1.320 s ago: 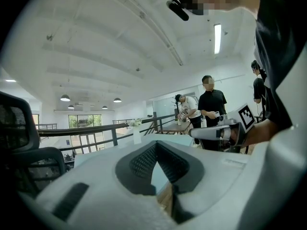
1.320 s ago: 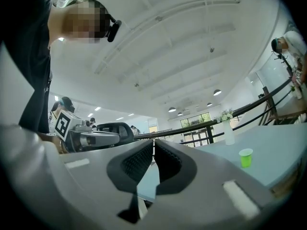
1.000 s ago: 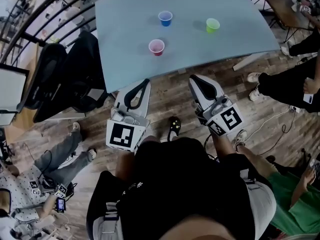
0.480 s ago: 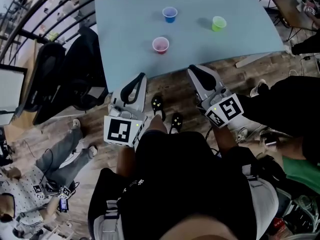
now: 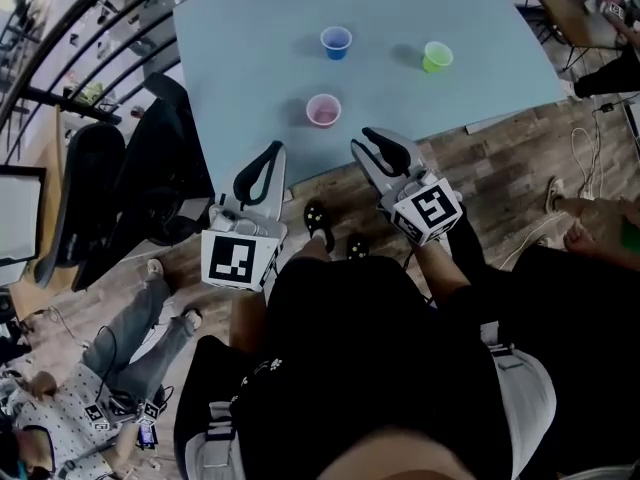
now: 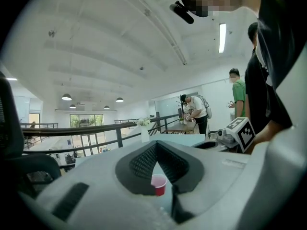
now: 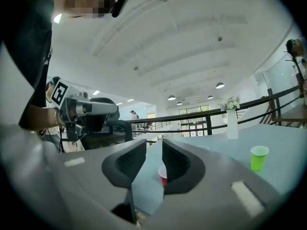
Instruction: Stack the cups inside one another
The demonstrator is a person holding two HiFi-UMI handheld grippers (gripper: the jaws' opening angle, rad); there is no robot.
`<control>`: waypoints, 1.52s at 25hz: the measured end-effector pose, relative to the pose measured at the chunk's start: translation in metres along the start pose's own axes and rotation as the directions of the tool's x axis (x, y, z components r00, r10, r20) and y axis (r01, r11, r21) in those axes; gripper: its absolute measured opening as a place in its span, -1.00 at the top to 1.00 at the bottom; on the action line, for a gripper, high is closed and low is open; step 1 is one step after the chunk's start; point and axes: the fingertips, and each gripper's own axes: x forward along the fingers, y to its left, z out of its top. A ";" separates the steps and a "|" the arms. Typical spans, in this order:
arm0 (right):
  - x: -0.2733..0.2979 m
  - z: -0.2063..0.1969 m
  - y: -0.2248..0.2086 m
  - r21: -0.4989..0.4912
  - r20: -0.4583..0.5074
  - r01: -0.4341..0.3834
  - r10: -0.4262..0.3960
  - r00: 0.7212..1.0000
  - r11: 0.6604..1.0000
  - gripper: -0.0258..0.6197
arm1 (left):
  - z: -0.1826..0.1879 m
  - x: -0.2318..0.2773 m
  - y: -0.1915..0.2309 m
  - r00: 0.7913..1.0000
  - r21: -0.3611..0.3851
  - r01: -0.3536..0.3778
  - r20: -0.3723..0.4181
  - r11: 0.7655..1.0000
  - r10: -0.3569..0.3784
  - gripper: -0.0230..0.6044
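Me: standing in black, looking steeply down, a gripper in each hand, both pointed at the table.
Left gripper (image 5: pixel 272 150): jaws are closed tip to tip with nothing caught in them. In the left gripper view (image 6: pixel 156 143) the pads make a closed loop, and the red cup only shows through that loop, way out on the table.
Right gripper (image 5: pixel 372 138): jaws have just been opening and now sit a narrow gap apart, nothing between them. In the right gripper view (image 7: pixel 154 143) the gap frames bare tabletop.
Table (image 5: pixel 250 48): pale blue top. Both sets of jaw tips are right at its near edge, with wood floor (image 5: pixel 500 158) under my hands.
Red cup (image 5: pixel 323 110): closest cup, upright, mouth up, near the front edge, ahead of the gap between the two grippers. It's half hidden behind one jaw in the right gripper view (image 7: pixel 163 175), and small in the left gripper view (image 6: pixel 159 184).
Blue cup (image 5: pixel 336 41): further back, upright, well apart from the red one.
Green cup (image 5: pixel 436 56): off to the right, upright (image 7: pixel 259 157), well apart from both others.
Stack status: not started, three cups each on their own.
Vase (image 7: pixel 232 123): white, with flowers, at the table's far side.
Far back: black railing (image 7: pixel 201 116) and ceiling lamps.
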 end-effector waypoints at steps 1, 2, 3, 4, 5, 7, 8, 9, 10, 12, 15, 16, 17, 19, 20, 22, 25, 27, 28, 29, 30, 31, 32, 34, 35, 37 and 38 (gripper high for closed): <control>0.008 -0.005 -0.003 -0.008 -0.013 0.006 -0.006 1.000 1.000 0.60 | -0.001 0.003 0.007 1.000 0.003 0.000 -0.005 1.000 0.000 0.98; 0.014 -0.010 -0.005 -0.016 -0.028 0.012 -0.012 1.000 1.000 0.54 | -0.002 0.006 0.012 1.000 0.004 0.001 -0.008 1.000 -0.001 0.98; 0.020 -0.015 -0.007 -0.022 -0.042 0.017 -0.018 0.999 1.000 0.50 | -0.002 0.007 0.017 1.000 0.003 0.002 -0.009 1.000 -0.002 0.98; 0.025 -0.020 -0.008 -0.028 -0.056 0.022 -0.023 0.998 0.999 0.46 | -0.003 0.008 0.022 1.000 0.002 0.003 -0.009 1.000 -0.003 0.98; 0.031 -0.025 -0.009 -0.031 -0.069 0.026 -0.028 0.997 0.999 0.42 | -0.004 0.009 0.027 1.000 0.000 0.003 -0.010 1.000 -0.003 0.98; 0.041 -0.036 -0.013 -0.036 -0.094 0.034 -0.037 0.995 0.999 0.32 | -0.008 0.012 0.035 1.000 -0.002 0.002 -0.015 1.000 -0.002 0.98; 0.046 -0.041 -0.016 -0.039 -0.105 0.038 -0.042 0.994 0.999 0.27 | -0.010 0.015 0.039 1.000 -0.002 0.002 -0.019 1.000 -0.002 0.98; 0.051 -0.046 -0.020 -0.044 -0.115 0.043 -0.048 0.992 0.998 0.22 | -0.011 0.018 0.042 1.000 -0.001 0.002 -0.021 1.000 -0.002 0.98; 0.055 -0.049 -0.023 -0.053 -0.124 0.047 -0.053 0.991 0.998 0.17 | -0.011 0.020 0.045 1.000 0.000 0.002 -0.021 1.000 -0.002 0.98; 0.065 -0.055 -0.026 -0.077 -0.145 0.050 -0.061 0.988 0.996 0.11 | -0.011 0.021 0.052 1.000 0.000 0.000 -0.021 1.000 0.000 0.98; 0.079 -0.066 -0.027 -0.105 -0.181 0.050 -0.069 0.981 0.993 0.03 | -0.012 0.018 0.064 1.000 -0.007 -0.011 -0.027 1.000 0.011 0.98; 0.084 -0.071 -0.029 -0.108 -0.193 0.051 -0.071 0.979 0.993 0.01 | -0.013 0.018 0.068 1.000 -0.007 -0.013 -0.028 1.000 0.012 0.98; 0.088 -0.075 -0.031 -0.108 -0.205 0.053 -0.074 0.976 0.993 -0.01 | -0.014 0.019 0.073 0.999 -0.008 -0.015 -0.029 1.000 0.015 0.98; 0.098 -0.083 -0.038 -0.111 -0.227 0.059 -0.083 0.970 0.992 -0.09 | -0.016 0.023 0.083 0.999 -0.011 -0.021 -0.033 1.000 0.020 0.98; 0.103 -0.087 -0.041 -0.113 -0.239 0.061 -0.087 0.967 0.992 -0.14 | -0.018 0.025 0.087 0.999 -0.011 -0.022 -0.034 1.000 0.022 0.98; 0.112 -0.095 -0.044 -0.118 -0.263 0.057 -0.086 0.961 0.991 -0.16 | -0.021 0.028 0.096 0.999 -0.021 -0.028 -0.041 0.999 0.027 0.98; 0.123 -0.107 -0.044 -0.134 -0.298 0.053 -0.091 0.950 0.990 -0.19 | -0.024 0.030 0.106 0.999 -0.019 -0.024 -0.038 1.000 0.023 0.98; 0.129 -0.116 -0.046 -0.143 -0.321 0.060 -0.104 0.941 0.988 -0.25 | -0.026 0.031 0.111 0.999 -0.020 -0.021 -0.040 1.000 0.020 0.98; 0.132 -0.119 -0.048 -0.147 -0.330 0.063 -0.109 0.938 0.987 -0.30 | -0.027 0.033 0.113 0.999 -0.022 -0.019 -0.042 1.000 0.019 0.98; 0.134 -0.122 -0.049 -0.149 -0.339 0.064 -0.112 0.934 0.987 -0.32 | -0.028 0.034 0.115 0.999 -0.022 -0.017 -0.042 1.000 0.016 0.98; 0.136 -0.125 -0.051 -0.148 -0.346 0.065 -0.114 0.931 0.987 -0.32 | -0.028 0.035 0.117 0.999 -0.022 -0.014 -0.040 1.000 0.013 0.98; 0.138 -0.127 -0.052 -0.145 -0.352 0.067 -0.114 0.929 0.987 -0.32 | -0.028 0.036 0.118 0.999 -0.023 -0.011 -0.039 1.000 0.010 0.98; 0.139 -0.129 -0.053 -0.140 -0.356 0.069 -0.115 0.927 0.988 -0.32 | -0.029 0.037 0.120 0.999 -0.025 -0.010 -0.039 1.000 0.009 0.98; 0.142 -0.132 -0.055 -0.133 -0.363 0.077 -0.121 0.924 0.988 -0.32 | -0.030 0.040 0.123 0.999 -0.031 -0.009 -0.045 0.999 0.007 0.98; 0.143 -0.133 -0.057 -0.133 -0.367 0.079 -0.123 0.922 0.988 -0.32 | -0.031 0.041 0.124 0.999 -0.031 -0.006 -0.046 0.999 0.005 0.98; 0.144 -0.137 -0.058 -0.135 -0.379 0.080 -0.127 0.917 0.988 -0.32 | -0.031 0.044 0.126 0.999 -0.034 -0.001 -0.045 0.999 0.000 0.98; 0.144 -0.139 -0.059 -0.135 -0.385 0.080 -0.127 0.914 0.988 -0.31 | -0.031 0.044 0.127 0.999 -0.037 0.000 -0.043 0.999 -0.002 0.98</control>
